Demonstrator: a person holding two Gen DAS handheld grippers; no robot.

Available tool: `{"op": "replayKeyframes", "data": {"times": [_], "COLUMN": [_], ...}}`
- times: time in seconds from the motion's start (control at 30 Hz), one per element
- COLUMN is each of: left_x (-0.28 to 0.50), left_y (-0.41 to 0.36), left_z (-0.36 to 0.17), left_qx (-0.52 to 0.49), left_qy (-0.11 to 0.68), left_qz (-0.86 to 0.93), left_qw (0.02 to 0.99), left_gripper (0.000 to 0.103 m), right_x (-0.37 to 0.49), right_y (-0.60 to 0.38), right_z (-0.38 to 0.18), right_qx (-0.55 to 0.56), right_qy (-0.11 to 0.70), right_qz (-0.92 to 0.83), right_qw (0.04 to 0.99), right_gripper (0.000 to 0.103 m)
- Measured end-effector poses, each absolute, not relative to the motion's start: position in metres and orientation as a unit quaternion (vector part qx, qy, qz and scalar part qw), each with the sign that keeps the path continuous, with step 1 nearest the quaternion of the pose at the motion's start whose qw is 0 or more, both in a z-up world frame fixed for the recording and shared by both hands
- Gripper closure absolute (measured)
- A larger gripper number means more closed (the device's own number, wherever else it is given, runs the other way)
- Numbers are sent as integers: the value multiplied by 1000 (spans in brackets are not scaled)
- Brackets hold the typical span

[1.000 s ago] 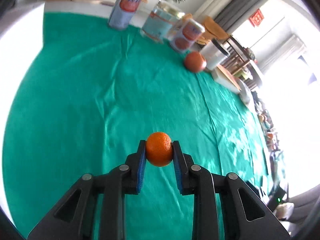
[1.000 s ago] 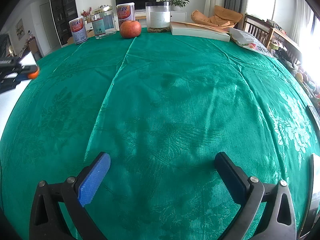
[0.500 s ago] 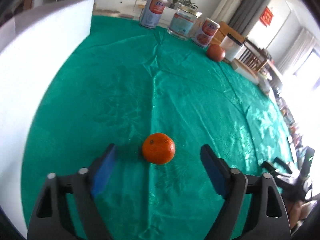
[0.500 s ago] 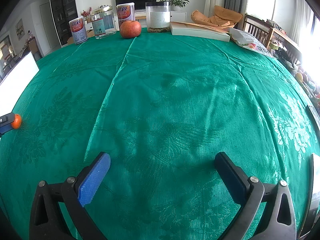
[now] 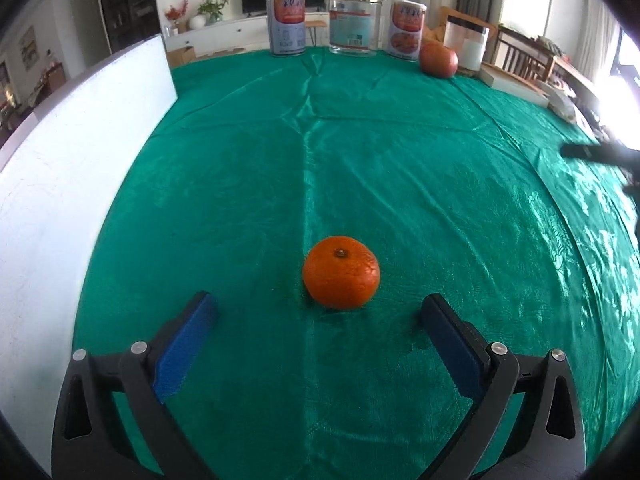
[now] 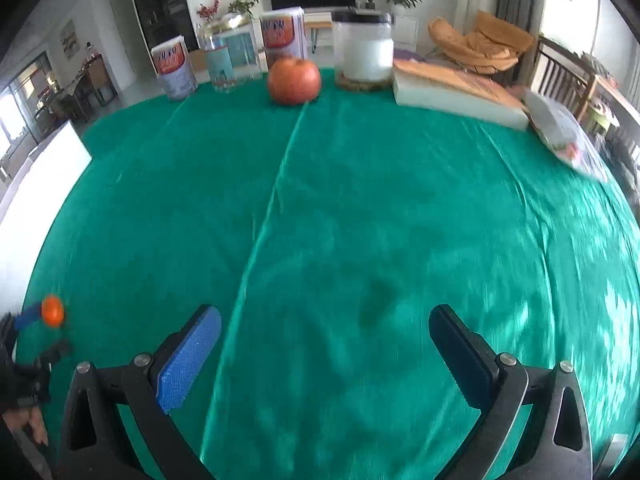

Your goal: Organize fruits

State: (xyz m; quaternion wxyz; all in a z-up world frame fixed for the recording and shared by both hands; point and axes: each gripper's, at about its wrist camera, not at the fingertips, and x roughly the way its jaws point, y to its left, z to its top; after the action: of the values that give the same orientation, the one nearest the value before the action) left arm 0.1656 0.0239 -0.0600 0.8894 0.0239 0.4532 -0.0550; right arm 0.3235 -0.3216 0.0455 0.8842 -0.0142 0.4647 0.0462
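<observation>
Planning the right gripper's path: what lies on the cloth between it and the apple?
Nothing: in the right wrist view only bare green tablecloth stretches from the open right gripper to the apple.

left tongs (image 5: 316,320) opening, orange (image 5: 341,272) released (on cloth)

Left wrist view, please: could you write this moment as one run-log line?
left gripper: jaws opening, empty | mandarin: on green cloth, untouched | right gripper: open, empty | apple: far edge
</observation>
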Motion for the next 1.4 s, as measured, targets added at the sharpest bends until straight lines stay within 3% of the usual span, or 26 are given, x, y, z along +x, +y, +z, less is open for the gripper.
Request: {"op": "replayKeyframes", "data": {"times": [0.2,0.37,0.4,0.43,0.5,0.7,1.0,1.27,1.33,1.4], "left_x": [168,167,167,167,167,168,168,168,168,168], "left_y": [23,23,23,23,23,23,23,24,24,24], "left_z": [-60,-60,-60,-60,-60,-60,-61,-60,-60,-60], "left_qx": [22,21,21,21,21,21,21,21,21,21], "left_qy": [453,453,453,453,453,453,453,453,453,453], "left_qz": [-56,-54,-54,-54,-54,-54,-54,-54,-54,-54], "left_qw": [889,890,890,890,890,890,890,890,890,890], "left_gripper": [0,0,0,0,0,0,0,0,0,0], "right_x": [471,531,536,540,538,478,265,182,178,168], "right_y": [-288,-276,-278,-280,-284,-290,-258,-249,-248,-247], "right_z": [40,26,23,21,22,43,57,26,22,21], "right_qx": [9,45,57,68,83,85,-39,-21,-12,-7], "right_qy": [449,445,445,451,452,480,567,474,471,469], "right_qz": [48,14,8,6,1,65,146,116,103,96], "right_qw": [892,894,894,890,888,871,810,873,876,878], "right_gripper": [0,1,7,35,34,34,34,33,16,12]}}
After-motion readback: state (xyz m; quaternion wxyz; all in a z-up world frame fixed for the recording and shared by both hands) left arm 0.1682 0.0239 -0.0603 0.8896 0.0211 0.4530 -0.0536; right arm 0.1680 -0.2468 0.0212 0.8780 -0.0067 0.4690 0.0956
